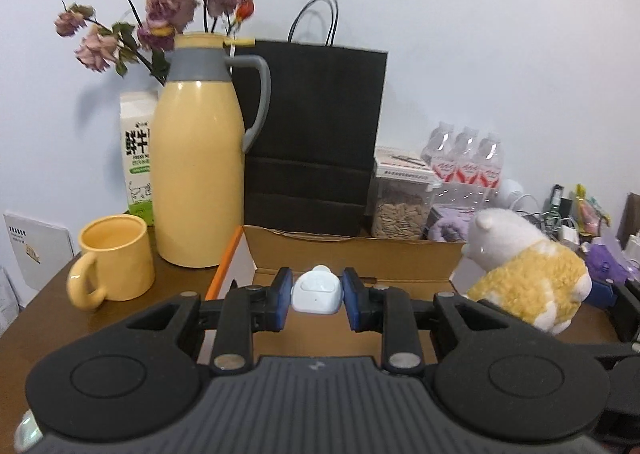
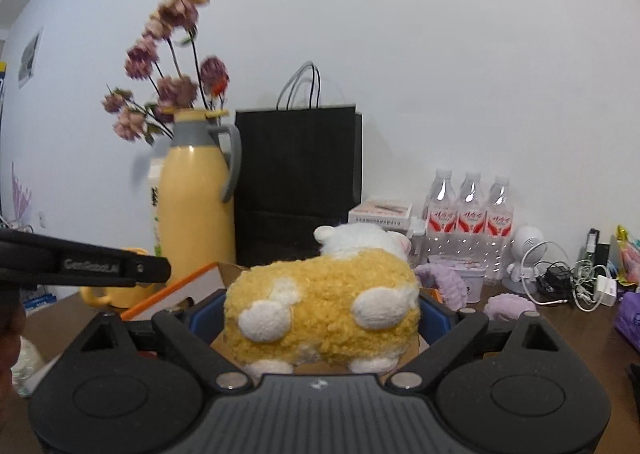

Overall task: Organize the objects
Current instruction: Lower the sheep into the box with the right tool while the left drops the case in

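Mug [image 1: 114, 258], yellow and handled, stands at the left of the brown table [image 1: 48, 294]; just behind it a green-and-white milk carton [image 1: 138, 150] and a tall yellow thermos jug [image 1: 198, 170] with a grey collar and handle, dried purple flowers [image 1: 160, 10] rising behind its lid; next comes an upright black paper bag [image 1: 316, 134], and in front of it an open cardboard box [image 1: 352, 254] with an orange edge. Over that box the left gripper [image 1: 316, 294] holds a small white rounded case [image 1: 316, 290], its blue pads pressed narrowly on either side. Right of the bag sit a clear canister of seeds [image 1: 400, 210] and three wrapped water bottles [image 1: 464, 158]. Further right, the right gripper [image 2: 320, 318] stands wide and clamps a yellow-and-white plush toy [image 2: 320, 306] by its body, above the box's right side, head pointing away; beyond it lie a small white fan [image 2: 528, 254], tangled cables [image 2: 576, 282] and purple fabric [image 2: 508, 304].
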{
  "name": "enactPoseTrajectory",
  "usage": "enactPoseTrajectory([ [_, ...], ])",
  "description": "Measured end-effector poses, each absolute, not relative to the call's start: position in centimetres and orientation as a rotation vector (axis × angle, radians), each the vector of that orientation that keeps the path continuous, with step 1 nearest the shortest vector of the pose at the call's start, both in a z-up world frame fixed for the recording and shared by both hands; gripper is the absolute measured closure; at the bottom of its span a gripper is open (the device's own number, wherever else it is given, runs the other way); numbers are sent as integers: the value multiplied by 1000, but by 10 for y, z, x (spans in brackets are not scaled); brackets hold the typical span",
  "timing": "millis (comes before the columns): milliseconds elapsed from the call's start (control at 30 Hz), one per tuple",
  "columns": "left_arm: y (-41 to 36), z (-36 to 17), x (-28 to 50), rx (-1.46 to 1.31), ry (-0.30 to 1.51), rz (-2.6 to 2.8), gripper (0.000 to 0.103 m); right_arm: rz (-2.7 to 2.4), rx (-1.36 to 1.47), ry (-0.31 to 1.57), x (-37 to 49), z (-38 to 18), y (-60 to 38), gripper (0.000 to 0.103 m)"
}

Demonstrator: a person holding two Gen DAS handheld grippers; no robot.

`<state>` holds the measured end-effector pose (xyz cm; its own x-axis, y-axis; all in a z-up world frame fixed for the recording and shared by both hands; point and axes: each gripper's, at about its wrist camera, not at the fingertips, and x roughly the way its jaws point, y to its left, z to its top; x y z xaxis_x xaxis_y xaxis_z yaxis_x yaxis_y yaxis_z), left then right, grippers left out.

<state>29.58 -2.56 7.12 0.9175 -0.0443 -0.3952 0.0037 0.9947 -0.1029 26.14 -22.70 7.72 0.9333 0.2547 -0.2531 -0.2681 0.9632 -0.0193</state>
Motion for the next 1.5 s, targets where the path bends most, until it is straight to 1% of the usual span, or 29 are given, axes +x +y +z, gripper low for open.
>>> enactPoseTrajectory([
  [133,-25,59,325,-106,447,-21,75,252,-65,309,296,60,-219,9],
  [300,-21,39,350,-94,519,-15,75,237,-70,386,318,35,-219,9],
  [533,-25,23,359,-54,574,-14,75,226,-82,450,328,22,-219,8],
  [600,-26,22,357,-43,574,-4,72,216,-80,466,329,21,-220,6],
  [633,-26,21,357,-40,572,2,60,211,-79,475,330,21,-221,4],
  [667,-26,22,356,-39,567,7,38,204,-76,484,331,20,-221,3],
  [700,-27,23,355,-40,557,14,14,199,-72,493,332,19,-222,1],
  [733,-27,24,354,-42,545,24,4,195,-68,498,332,19,-222,0],
  [767,-27,25,352,-46,526,35,0,193,-64,500,333,19,-223,0],
  [1100,-24,29,351,-66,524,52,0,201,-62,480,328,27,-223,0],
  [1500,-25,57,317,-75,430,27,0,202,-88,408,303,49,-221,0],
])
